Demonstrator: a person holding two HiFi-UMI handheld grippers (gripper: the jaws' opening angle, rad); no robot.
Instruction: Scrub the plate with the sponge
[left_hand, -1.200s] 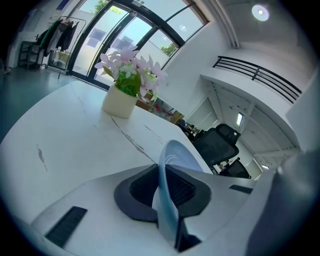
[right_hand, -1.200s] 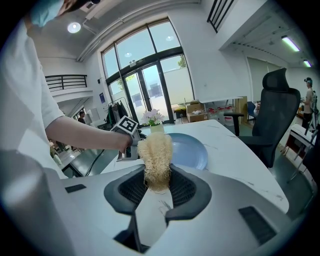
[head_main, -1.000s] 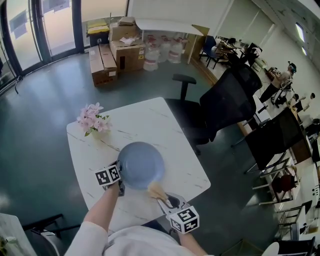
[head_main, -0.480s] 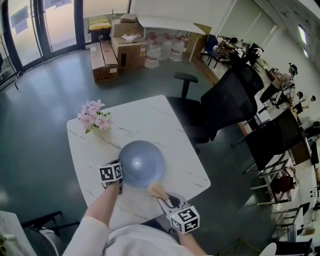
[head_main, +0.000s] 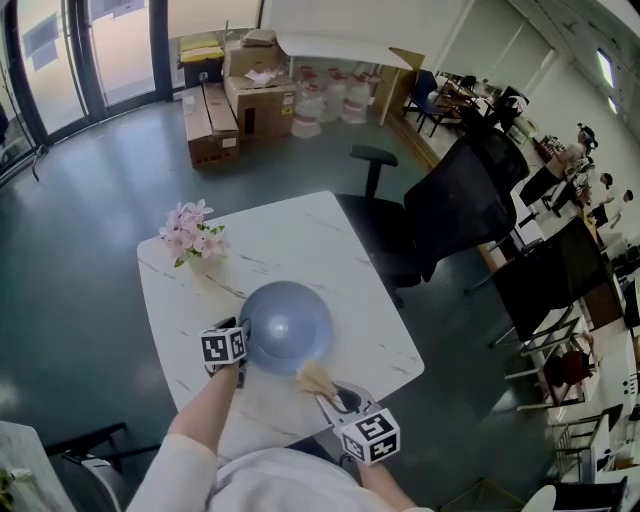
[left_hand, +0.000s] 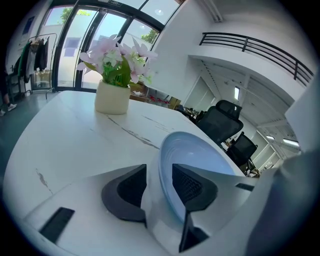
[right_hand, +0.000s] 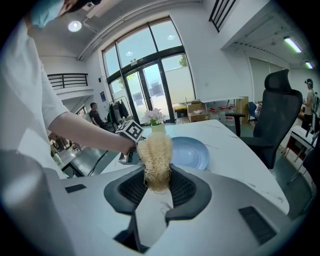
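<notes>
Left tool (head_main: 243, 350) (left_hand: 160, 172): jaws opening, w/ the plate (head_main: 288, 325) (left_hand: 197, 150) rim standing btwn them. A gap shows btwn the rim and the outer pad; the other pad sits close against the plate's inner face, so no real pinch.

Right tool (head_main: 322, 396) (right_hand: 157, 184): jaws narrow, clamped on the sponge (head_main: 314, 379) (right_hand: 155, 152). Sponge is a tan, coarse, fibrous wad, loofah-like, w/ stray strands sticking out. Its lower end is squeezed btwn the pads and the rest stands up past the tips. In the head view it is just beside the plate's near edge; can't tell if it touches.

Plate: round, pale blue-grey, smooth, shallow w/ a raised rim and faint rings inside. It lies flat on the table (head_main: 290, 240), hollow side up, in the near half, w/ the left tool at its near-left edge.

Table: white top w/ thin grey marble veins. At its far-left corner, well apart from the plate, pink flowers (head_main: 190, 235) (left_hand: 117, 55) in a small cream vase (left_hand: 112, 97).

Beyond the table's right side: black office chair (head_main: 450, 205) on a dark teal floor. Cardboard boxes (head_main: 250, 100) by the far windows.
</notes>
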